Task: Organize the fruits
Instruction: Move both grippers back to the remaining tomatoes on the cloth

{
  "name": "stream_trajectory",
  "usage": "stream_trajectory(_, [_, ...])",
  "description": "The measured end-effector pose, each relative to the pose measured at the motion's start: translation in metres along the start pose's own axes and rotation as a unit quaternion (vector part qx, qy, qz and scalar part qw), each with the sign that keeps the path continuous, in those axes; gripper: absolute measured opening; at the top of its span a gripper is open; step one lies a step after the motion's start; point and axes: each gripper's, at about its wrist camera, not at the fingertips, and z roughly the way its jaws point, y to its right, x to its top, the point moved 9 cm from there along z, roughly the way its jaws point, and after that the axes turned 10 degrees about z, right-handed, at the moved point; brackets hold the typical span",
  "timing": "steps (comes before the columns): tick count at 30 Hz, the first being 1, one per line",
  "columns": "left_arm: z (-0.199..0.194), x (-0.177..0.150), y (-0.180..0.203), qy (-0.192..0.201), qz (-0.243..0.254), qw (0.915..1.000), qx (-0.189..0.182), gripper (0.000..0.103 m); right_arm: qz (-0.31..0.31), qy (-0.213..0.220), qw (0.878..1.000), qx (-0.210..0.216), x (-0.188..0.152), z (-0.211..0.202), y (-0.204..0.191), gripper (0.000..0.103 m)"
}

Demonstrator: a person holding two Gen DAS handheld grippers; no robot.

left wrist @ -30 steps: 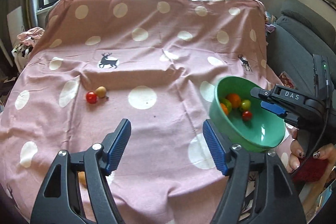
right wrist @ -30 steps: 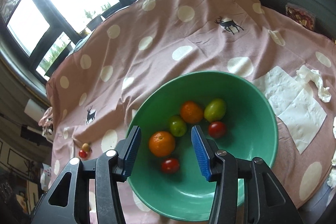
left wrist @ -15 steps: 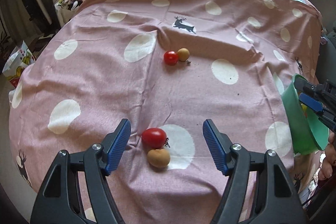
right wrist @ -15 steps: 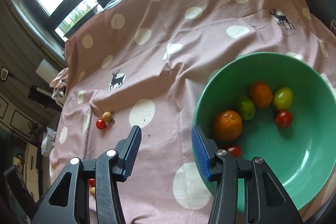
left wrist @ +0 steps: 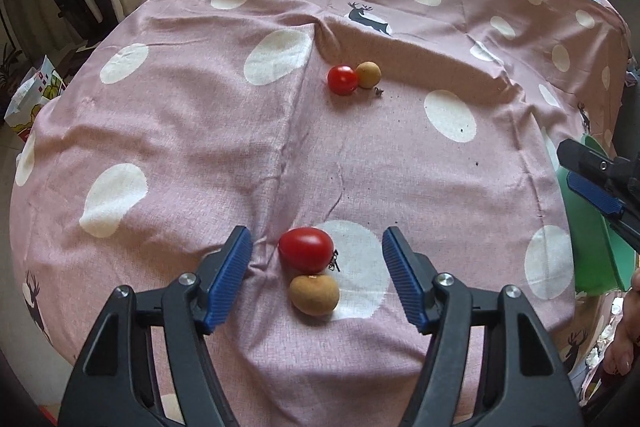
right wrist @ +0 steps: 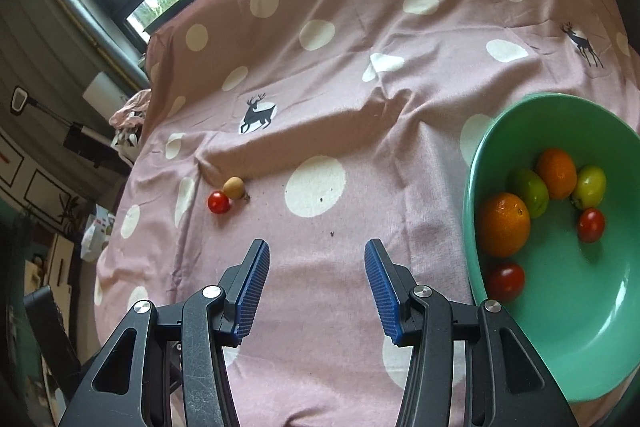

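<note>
My left gripper (left wrist: 316, 251) is open, its blue pads on either side of a red tomato (left wrist: 306, 249) that touches a tan fruit (left wrist: 315, 294) on the pink dotted cloth. A second red tomato (left wrist: 342, 79) and small tan fruit (left wrist: 368, 75) lie farther back; they also show in the right wrist view as the tomato (right wrist: 219, 202) and tan fruit (right wrist: 233, 187). My right gripper (right wrist: 316, 271) is open and empty over the cloth, left of the green bowl (right wrist: 600, 327). The bowl holds two oranges, two green fruits and two red tomatoes.
The right gripper's finger (left wrist: 592, 191) and the bowl's rim (left wrist: 592, 251) show at the right edge of the left wrist view. The cloth (left wrist: 200, 115) drops off at the left and near edges. A raised fold (right wrist: 320, 131) crosses the cloth. Windows lie behind.
My left gripper has swung left and down toward the near tomato and tan fruit, which now sit between its pads. My right gripper has moved left, off the bowl.
</note>
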Motion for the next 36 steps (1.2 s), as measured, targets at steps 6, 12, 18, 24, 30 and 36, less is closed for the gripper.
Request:
stream_trajectory(6, [-0.003,0.0,-0.007,-0.001,-0.018,0.9998,0.008,0.055,0.007,0.0,1.0,0.001,0.002,-0.001,0.003,0.05])
stream_trajectory(12, [0.001,-0.002,-0.007,-0.011,-0.013,0.9998,0.009,0.055,0.011,-0.001,1.0,0.0,0.002,-0.001,0.005,0.05])
stream_trajectory(18, [-0.019,0.006,-0.003,0.02,-0.038,0.9976,-0.055,0.055,0.008,0.001,1.0,0.002,0.002,-0.002,0.003,0.05])
stream_trajectory(24, [-0.015,0.006,0.009,0.015,-0.032,0.9972,-0.066,0.054,0.01,-0.002,1.0,0.004,0.002,-0.002,0.004,0.05])
stream_trajectory(30, [-0.002,0.002,0.006,0.001,-0.024,0.9987,-0.046,0.036,0.013,-0.002,1.0,0.001,0.002,-0.002,0.006,0.05])
stream_trajectory(36, [0.011,0.001,-0.001,-0.015,-0.044,0.9979,-0.044,0.035,0.01,0.001,1.0,0.001,0.002,-0.002,0.004,0.05])
